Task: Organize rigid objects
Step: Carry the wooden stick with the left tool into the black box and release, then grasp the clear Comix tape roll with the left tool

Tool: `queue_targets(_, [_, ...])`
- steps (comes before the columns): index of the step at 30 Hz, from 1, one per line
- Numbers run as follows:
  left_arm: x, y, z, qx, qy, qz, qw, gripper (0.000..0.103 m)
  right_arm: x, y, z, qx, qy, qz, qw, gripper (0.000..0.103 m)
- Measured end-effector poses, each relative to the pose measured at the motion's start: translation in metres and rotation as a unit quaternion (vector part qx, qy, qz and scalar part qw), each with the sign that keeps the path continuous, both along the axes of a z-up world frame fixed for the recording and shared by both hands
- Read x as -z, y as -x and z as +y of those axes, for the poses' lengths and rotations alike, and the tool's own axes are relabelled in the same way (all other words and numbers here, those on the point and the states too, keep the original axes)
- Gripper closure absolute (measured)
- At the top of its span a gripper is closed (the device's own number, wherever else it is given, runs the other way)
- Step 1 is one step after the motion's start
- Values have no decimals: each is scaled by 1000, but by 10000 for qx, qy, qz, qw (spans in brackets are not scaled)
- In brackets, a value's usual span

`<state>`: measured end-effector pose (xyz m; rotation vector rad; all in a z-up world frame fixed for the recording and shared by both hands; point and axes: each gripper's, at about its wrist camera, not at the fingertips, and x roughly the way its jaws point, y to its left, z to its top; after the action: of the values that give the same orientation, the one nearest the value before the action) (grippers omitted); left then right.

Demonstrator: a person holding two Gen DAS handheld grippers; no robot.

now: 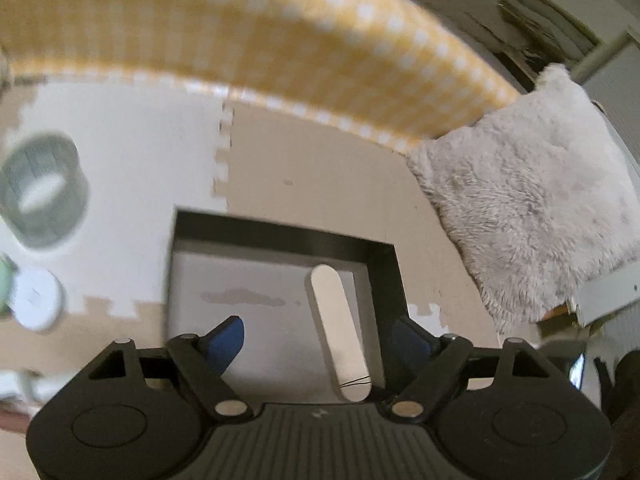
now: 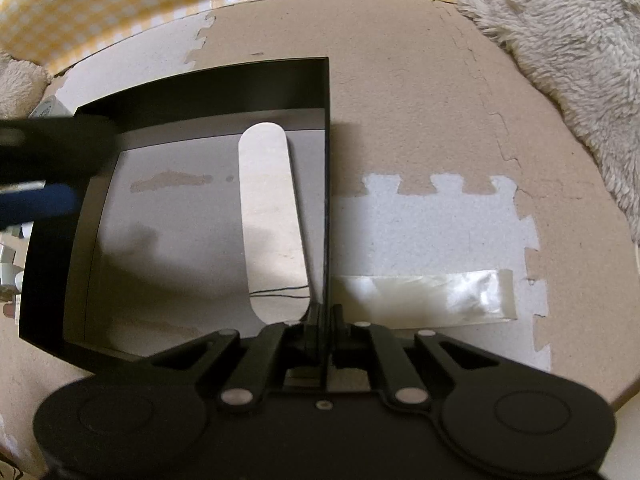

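Observation:
A black box (image 2: pixel 208 88) with a grey floor stands on the foam mat; it also shows in the left wrist view (image 1: pixel 384 276). A flat white oblong piece (image 2: pixel 270 216) lies inside it near the right wall, also in the left wrist view (image 1: pixel 340 328). My right gripper (image 2: pixel 322 320) is shut on the box's right wall. My left gripper (image 1: pixel 320 336) is open above the box, blue fingers apart, and holds nothing; it shows blurred at the left of the right wrist view (image 2: pixel 44 184).
A grey tape roll (image 1: pixel 44 192) and a white round lid (image 1: pixel 38 300) lie on the mat to the left. A yellow checked cloth (image 1: pixel 240 32) runs along the back. A fluffy grey cushion (image 1: pixel 532 208) lies right. A clear tape strip (image 2: pixel 424 294) is stuck on the mat.

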<state>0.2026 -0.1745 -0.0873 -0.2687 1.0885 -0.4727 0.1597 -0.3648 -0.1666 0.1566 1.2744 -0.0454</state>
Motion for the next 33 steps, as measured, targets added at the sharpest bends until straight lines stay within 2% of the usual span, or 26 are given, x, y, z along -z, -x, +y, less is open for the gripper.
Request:
queue_targets(7, [-31,10,23,162,-465,-720,9962,3,0,0,1,-14,20,-6,10000,97])
queue_targets(10, [-36,8,35,116,-707,-1030,9921,1,-1,0,2,-55,47,-24,10000,97])
queue_targets(14, [-34,-2,55,-75,-828,-1196,9893,0,-2,-1,5,-71,81,-8,9999,97])
queue_targets(16, [-30,-10,63,-111,-1027,-1358,9853,0,-2,-1,5,-79,103,2,9999,97])
queue_targets(20, [-15,-24,76,-243,-1646,-1705,9712,0,-2,-1,4,-80,89,-6,9999,97])
queue_targets(24, [3,-44,100,-499,-1737,-1672,9692,0,-1,-1,4,-99,103,-2,9999,97])
queue_targets(29, [25,-61,119,-730,-2261,-1727,9559,0,-1,1,5,-116,112,-16,9999,97])
queue_targets(33, [44,-76,129,-744,-2388,-1597,9549,0,-1,0,5,-112,108,-12,9999,97])
